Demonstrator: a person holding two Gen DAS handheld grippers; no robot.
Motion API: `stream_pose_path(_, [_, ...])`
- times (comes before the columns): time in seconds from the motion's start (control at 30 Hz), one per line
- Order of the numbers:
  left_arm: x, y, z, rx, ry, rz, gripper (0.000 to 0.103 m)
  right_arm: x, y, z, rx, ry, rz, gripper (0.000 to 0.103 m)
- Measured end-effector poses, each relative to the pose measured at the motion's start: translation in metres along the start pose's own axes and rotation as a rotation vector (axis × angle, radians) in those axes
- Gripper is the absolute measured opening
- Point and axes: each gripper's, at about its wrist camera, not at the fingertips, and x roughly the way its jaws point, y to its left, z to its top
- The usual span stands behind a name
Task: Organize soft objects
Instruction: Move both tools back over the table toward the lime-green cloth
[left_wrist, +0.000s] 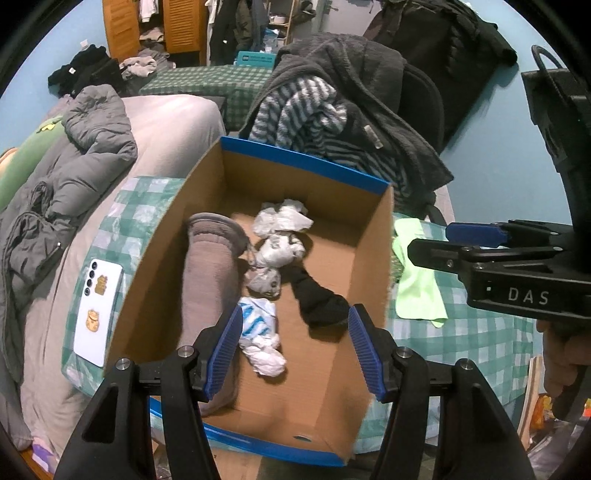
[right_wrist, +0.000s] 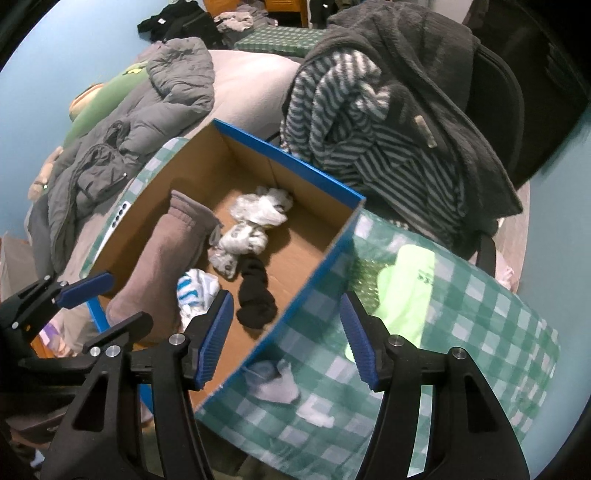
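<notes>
A cardboard box (left_wrist: 373, 266) with blue rims holds a long grey-brown sock (left_wrist: 210, 273), several white and grey socks (left_wrist: 280, 221), a blue-and-white sock (left_wrist: 258, 325) and a black sock (left_wrist: 317, 299). My left gripper (left_wrist: 295, 347) is open and empty above the box's near end. My right gripper (right_wrist: 288, 332) is open and empty over the box's right wall (right_wrist: 317, 269); it shows from the side in the left wrist view (left_wrist: 428, 243). A neon green cloth (right_wrist: 406, 295) and a white sock (right_wrist: 277, 384) lie on the checked cloth outside the box.
A white phone (left_wrist: 98, 314) lies left of the box. A grey jacket (left_wrist: 74, 173) lies on the bed. A chair draped with striped and dark fleece clothes (left_wrist: 332, 110) stands behind the box. The green checked tablecloth (right_wrist: 461, 350) covers the table.
</notes>
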Motion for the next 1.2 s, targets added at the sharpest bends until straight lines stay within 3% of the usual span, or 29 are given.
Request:
stream_pose_path(0.77, [0.005, -0.082, -0.025, 0.099, 0.046, -0.033, 0.061, -0.019, -0.071, -0.054, 0.083, 0.022, -0.042, 0.061])
stream_pose_path(1.2, [0.028, -0.124, -0.037, 0.159, 0.085, -0.039, 0.061, -0.019, -0.111, -0.073, 0.123, 0.04, -0.073, 0.061])
